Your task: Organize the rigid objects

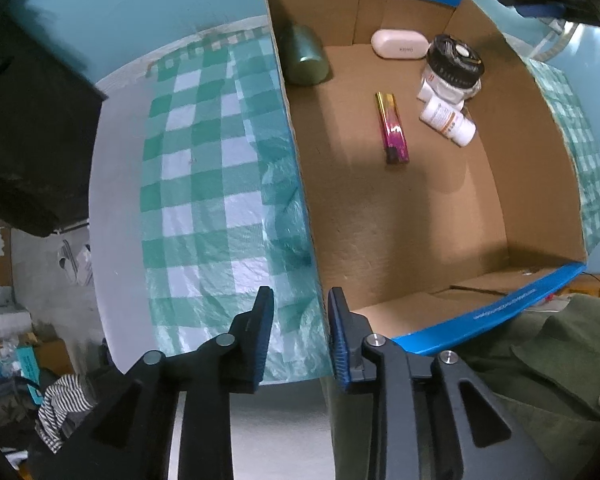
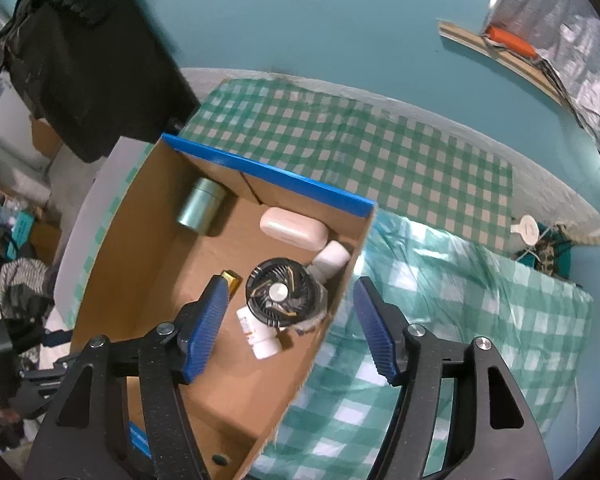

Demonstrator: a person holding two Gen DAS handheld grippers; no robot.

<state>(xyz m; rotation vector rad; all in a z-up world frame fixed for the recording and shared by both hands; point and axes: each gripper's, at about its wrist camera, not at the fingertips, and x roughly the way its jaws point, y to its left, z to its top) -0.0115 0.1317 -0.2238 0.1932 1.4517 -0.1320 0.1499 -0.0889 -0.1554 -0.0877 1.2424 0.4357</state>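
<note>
A cardboard box (image 1: pixel 500 184) with blue rims (image 2: pixel 268 172) sits on the checked cloth. Inside lie a green can (image 1: pixel 304 56) (image 2: pixel 202 208), a white case (image 1: pixel 400 43) (image 2: pixel 294 230), a black round fan (image 1: pixel 454 62) (image 2: pixel 280 292), white pill bottles (image 1: pixel 448 120) (image 2: pixel 260 338) and a pink and gold lighter (image 1: pixel 394 130) (image 2: pixel 232 280). My left gripper (image 1: pixel 300 300) straddles the box's left wall near the front corner; its jaws stand apart, with a gap at the left pad. My right gripper (image 2: pixel 292 284) hangs open above the fan, holding nothing.
Green and white checked cloth (image 1: pixel 204 184) (image 2: pixel 440 168) covers the table around the box. A person's green garment (image 1: pixel 540 360) is at the front right. A dark bulky object (image 1: pixel 32 120) stands at the left, and clutter (image 1: pixel 60 400) lies on the floor below.
</note>
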